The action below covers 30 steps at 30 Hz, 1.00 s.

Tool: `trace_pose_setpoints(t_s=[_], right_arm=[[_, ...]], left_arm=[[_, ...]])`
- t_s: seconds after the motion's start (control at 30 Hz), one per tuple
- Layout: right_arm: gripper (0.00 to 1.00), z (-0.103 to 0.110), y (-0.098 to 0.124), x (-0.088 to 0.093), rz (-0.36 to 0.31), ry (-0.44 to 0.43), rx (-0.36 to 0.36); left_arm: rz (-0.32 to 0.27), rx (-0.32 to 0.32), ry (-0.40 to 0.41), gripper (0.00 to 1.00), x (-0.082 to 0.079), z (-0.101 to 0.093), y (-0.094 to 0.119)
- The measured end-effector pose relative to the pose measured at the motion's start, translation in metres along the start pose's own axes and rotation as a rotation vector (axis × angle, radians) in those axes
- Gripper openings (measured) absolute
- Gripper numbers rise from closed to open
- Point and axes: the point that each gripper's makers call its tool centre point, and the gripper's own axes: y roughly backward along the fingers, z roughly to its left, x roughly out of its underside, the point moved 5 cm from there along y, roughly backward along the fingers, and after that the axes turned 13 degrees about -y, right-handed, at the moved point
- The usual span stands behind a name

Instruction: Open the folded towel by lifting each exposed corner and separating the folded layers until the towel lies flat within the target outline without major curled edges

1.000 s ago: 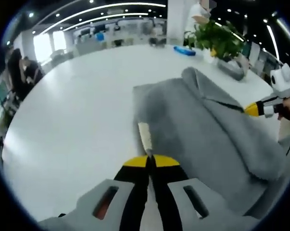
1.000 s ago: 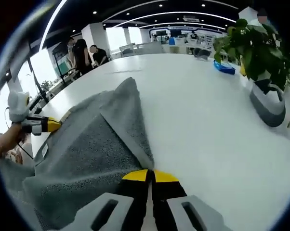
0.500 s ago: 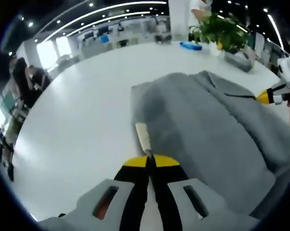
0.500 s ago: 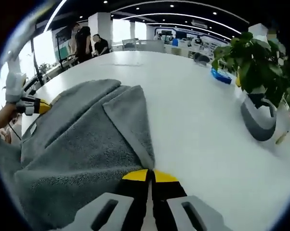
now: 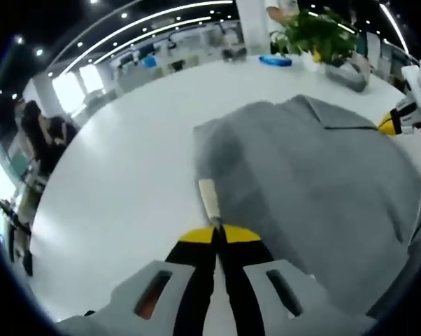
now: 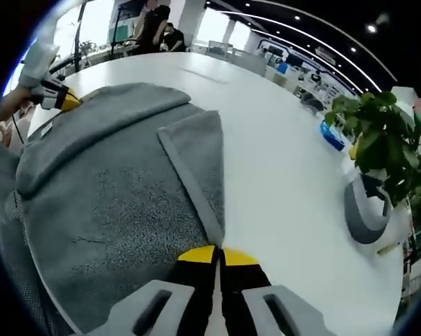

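Grey towel (image 5: 315,189): spread on white table (image 5: 119,175), one corner folded over.
Left claw (image 5: 217,231): clamped on towel edge.
Right claw (image 6: 217,250): clamped on towel corner.
Plant (image 6: 382,143): on table, apart from towel.

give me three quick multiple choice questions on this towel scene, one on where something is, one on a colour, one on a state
1. Where is the potted plant relative to the towel?
A. standing on the towel
B. on the table, apart from the towel
C. under a towel fold

2. What colour is the towel?
A. grey
B. red
C. white

3. What state is the right gripper in?
A. wide open above the table
B. shut on the plant
C. shut on the towel's edge

Answers:
1. B, bare white table lies between the plant and the towel in the right gripper view.
2. A, the cloth is grey in both views.
3. C, its jaws are closed with the towel's hem running in between them; the left gripper likewise pinches an edge with a pale tag.
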Motion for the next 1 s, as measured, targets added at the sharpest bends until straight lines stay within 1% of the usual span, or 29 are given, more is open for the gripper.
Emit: trace_pose_setpoints(t_s=[0.23, 0.37, 0.43, 0.5, 0.57, 0.6, 0.67, 0.8, 0.97, 1.0], right_arm=[[0.0, -0.004, 0.0, 0.0, 0.007, 0.043, 0.016], [0.0, -0.008, 0.001, 0.002, 0.007, 0.034, 0.023], [0.0, -0.011, 0.002, 0.003, 0.007, 0.027, 0.025], [0.0, -0.013, 0.002, 0.004, 0.006, 0.02, 0.026], [0.0, -0.016, 0.003, 0.005, 0.008, 0.013, 0.032], [0.0, -0.017, 0.003, 0.006, 0.009, 0.012, 0.036], [0.0, -0.022, 0.003, 0.008, 0.011, 0.007, 0.046], [0.0, -0.028, 0.006, 0.012, 0.009, -0.008, 0.057], [0.0, -0.039, 0.007, 0.017, 0.017, -0.025, 0.082], [0.0, -0.042, 0.008, 0.018, 0.018, -0.035, 0.086]], left_arm=[[0.008, -0.018, -0.031, 0.02, 0.0, 0.001, 0.003], [0.01, -0.019, -0.012, 0.03, 0.002, 0.003, 0.002], [0.012, -0.019, -0.015, 0.03, 0.003, 0.003, 0.002], [0.017, -0.02, -0.033, 0.03, 0.004, 0.001, 0.001], [0.027, -0.038, -0.091, 0.03, 0.002, 0.001, 0.002], [0.031, -0.041, -0.107, 0.03, 0.002, 0.001, 0.001], [0.038, -0.04, -0.117, 0.03, 0.003, 0.0, 0.001], [0.05, -0.041, -0.101, 0.03, 0.006, 0.002, 0.001], [0.098, -0.058, -0.076, 0.03, 0.015, 0.008, 0.001], [0.089, -0.06, -0.065, 0.03, 0.016, 0.01, 0.0]])
